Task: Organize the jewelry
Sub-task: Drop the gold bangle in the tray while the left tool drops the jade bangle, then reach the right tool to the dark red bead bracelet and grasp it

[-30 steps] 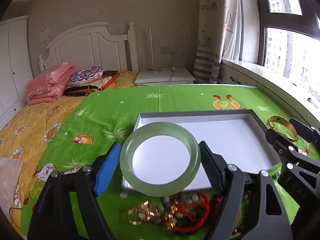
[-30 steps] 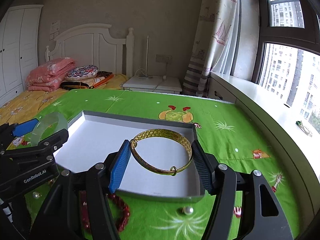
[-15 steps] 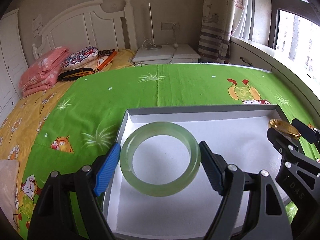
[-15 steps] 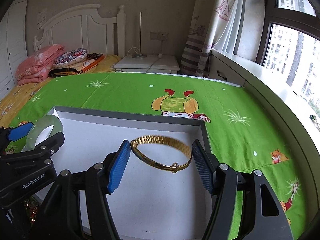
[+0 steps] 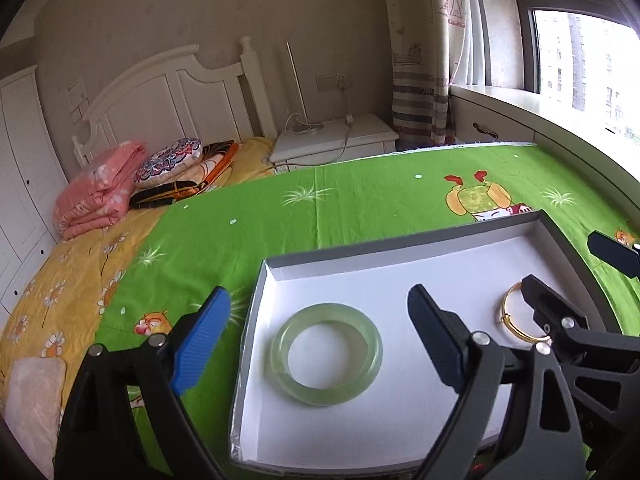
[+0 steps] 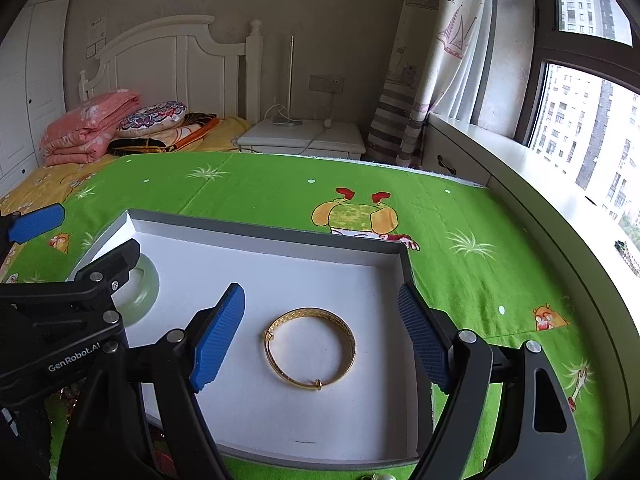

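- Left gripper [image 5: 320,344]: jaws wide, empty; jade bangle [image 5: 326,354] flat on tray [image 5: 400,246] floor between its pads.
- Right gripper [image 6: 320,338]: jaws wide, empty; gold bangle [image 6: 311,352] between them.
- Judgement: lift both straight up, clear of the rims.
- Grippers close together; tray's right wall hugs right pad.

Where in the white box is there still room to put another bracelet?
The box floor is bare along the far wall, behind both bangles, and along the near edge. A smaller gap lies between the green bangle and gold bangle. Both open grippers, left and right, crowd the near side.
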`<state>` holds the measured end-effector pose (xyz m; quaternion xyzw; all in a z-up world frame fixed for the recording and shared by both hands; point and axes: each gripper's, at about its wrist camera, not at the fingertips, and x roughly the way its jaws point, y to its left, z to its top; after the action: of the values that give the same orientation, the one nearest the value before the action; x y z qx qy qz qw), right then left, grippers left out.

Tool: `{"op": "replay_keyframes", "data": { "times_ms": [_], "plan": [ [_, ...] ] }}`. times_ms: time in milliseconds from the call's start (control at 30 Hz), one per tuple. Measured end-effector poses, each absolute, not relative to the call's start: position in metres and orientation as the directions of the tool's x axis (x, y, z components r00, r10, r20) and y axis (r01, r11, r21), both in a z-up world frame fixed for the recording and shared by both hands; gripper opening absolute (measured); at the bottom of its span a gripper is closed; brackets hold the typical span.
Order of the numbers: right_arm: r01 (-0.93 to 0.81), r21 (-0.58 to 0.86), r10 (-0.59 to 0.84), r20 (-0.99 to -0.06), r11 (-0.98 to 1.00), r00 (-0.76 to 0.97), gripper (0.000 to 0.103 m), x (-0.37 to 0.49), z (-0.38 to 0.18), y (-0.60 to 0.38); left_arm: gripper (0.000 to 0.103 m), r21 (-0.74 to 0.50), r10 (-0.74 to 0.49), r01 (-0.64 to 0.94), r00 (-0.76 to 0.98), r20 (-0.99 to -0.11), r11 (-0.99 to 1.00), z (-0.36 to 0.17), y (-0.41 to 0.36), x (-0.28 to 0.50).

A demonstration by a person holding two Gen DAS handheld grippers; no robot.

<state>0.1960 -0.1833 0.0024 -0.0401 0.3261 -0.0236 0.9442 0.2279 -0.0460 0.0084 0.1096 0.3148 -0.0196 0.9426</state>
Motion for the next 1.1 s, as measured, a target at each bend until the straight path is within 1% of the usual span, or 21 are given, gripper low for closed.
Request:
{"op": "replay_keyframes", "data": {
  "times_ms": [100,167,233,367,500,600,733,800,1100],
  "plan": [
    [0.003,-0.084,-0.054,-0.607,0.996,0.793,0.075,0.179,0.009,-0.183,0.088,0.175,0.033,0.091,0.798,-0.602,0.980,0.011,-0.035,0.218],
    [-0.018,-0.060,-0.022,-0.600,0.998,0.799,0.075,0.162,0.013,-0.183,0.092,0.147,0.035,0.069,0.793,-0.609,0.987,0.011,-0.023,0.207],
    [-0.046,-0.054,0.005,-0.590,0.997,0.807,0.075,0.141,0.013,-0.179,0.095,0.129,0.037,0.053,0.794,-0.607,0.990,0.011,-0.012,0.189],
    [-0.090,-0.051,0.043,-0.591,0.995,0.805,0.075,0.102,0.004,-0.171,0.098,0.113,0.031,0.043,0.809,-0.587,0.993,0.009,0.006,0.146],
    [-0.110,-0.048,0.061,-0.587,0.993,0.807,0.075,0.067,-0.005,-0.163,0.098,0.109,0.024,0.046,0.823,-0.568,0.993,-0.001,0.015,0.106],
    [-0.109,-0.039,0.066,-0.585,0.993,0.809,0.075,0.046,-0.011,-0.160,0.098,0.122,0.041,0.030,0.840,-0.542,0.992,-0.010,0.017,0.083],
    [-0.086,-0.004,0.065,-0.620,0.996,0.782,0.075,0.040,-0.025,-0.165,0.098,0.133,0.054,0.016,0.861,-0.507,0.991,-0.023,0.019,0.059],
    [-0.080,0.004,0.064,-0.631,0.997,0.773,0.069,0.041,-0.028,-0.167,0.098,0.125,0.061,0.003,0.860,-0.507,0.992,-0.030,0.021,0.052],
    [-0.021,0.055,0.053,-0.706,0.998,0.706,0.059,0.067,-0.037,-0.171,0.098,0.072,0.056,-0.021,0.841,-0.538,0.997,-0.048,0.034,0.044]
  ]
}}
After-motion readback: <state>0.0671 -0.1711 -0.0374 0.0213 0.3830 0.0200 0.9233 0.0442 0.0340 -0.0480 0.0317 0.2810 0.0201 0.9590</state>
